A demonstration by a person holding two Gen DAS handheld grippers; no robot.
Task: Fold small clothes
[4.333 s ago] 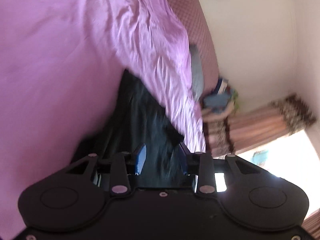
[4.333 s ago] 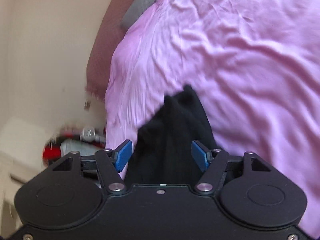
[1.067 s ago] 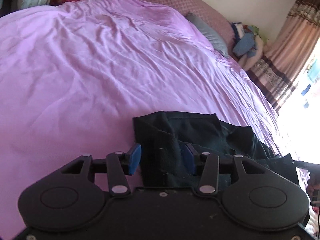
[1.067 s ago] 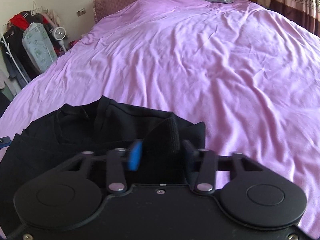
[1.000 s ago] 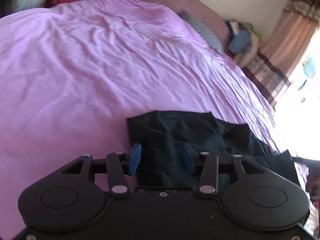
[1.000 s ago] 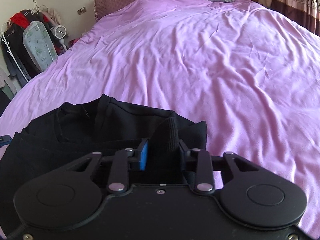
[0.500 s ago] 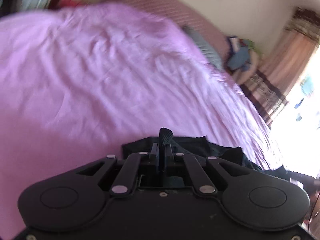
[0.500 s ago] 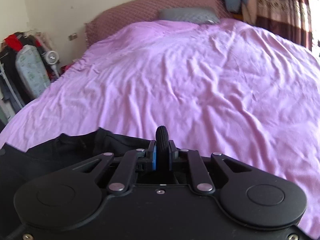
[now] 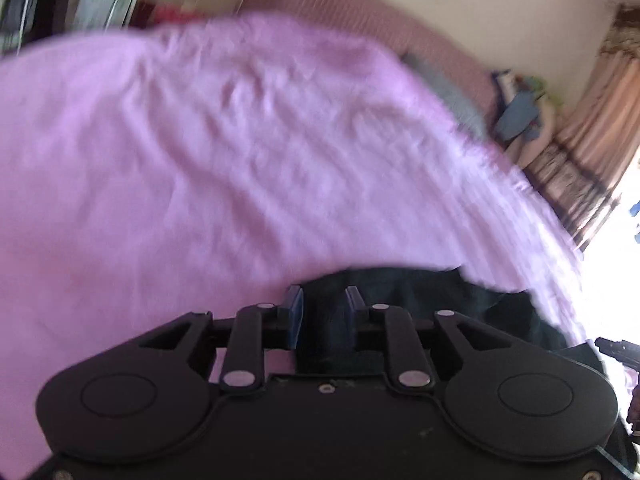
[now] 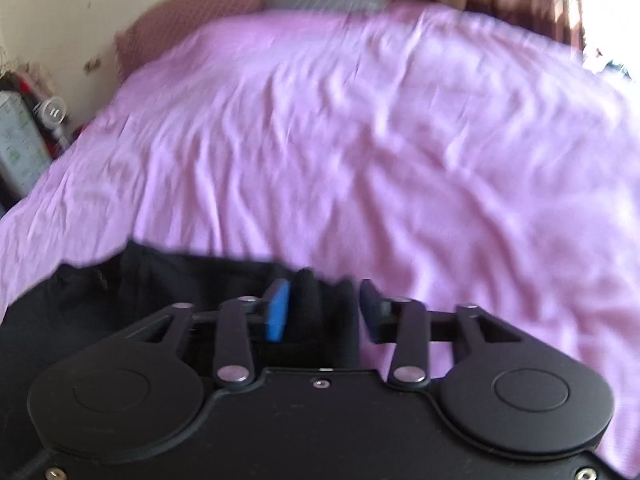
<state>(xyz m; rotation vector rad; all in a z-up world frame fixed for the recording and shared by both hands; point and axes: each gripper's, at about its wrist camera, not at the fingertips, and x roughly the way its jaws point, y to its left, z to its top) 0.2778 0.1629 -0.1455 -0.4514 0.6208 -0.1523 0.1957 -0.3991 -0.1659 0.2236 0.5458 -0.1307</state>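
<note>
Half a second ago both my tongs pinched the black garment (image 10: 168, 292); now left tongs (image 9: 322, 312) and right tongs (image 10: 324, 308) are opening, released, cloth between them.

Half a second back, both grippers were clamped on raised folds of the black garment (image 9: 420, 292). The left gripper (image 9: 322, 314) now shows its blue pads parted, jaws opening, with dark cloth lying slack between them rather than pinched upright. The right gripper (image 10: 322, 308) is likewise opening; the ribbed fold stands between its pads, close to the left pad and clear of the right one. Relative to the garment, both cameras have tilted, bringing more of the purple bedsheet (image 10: 360, 140) and headboard (image 9: 340, 4) into view.
</note>
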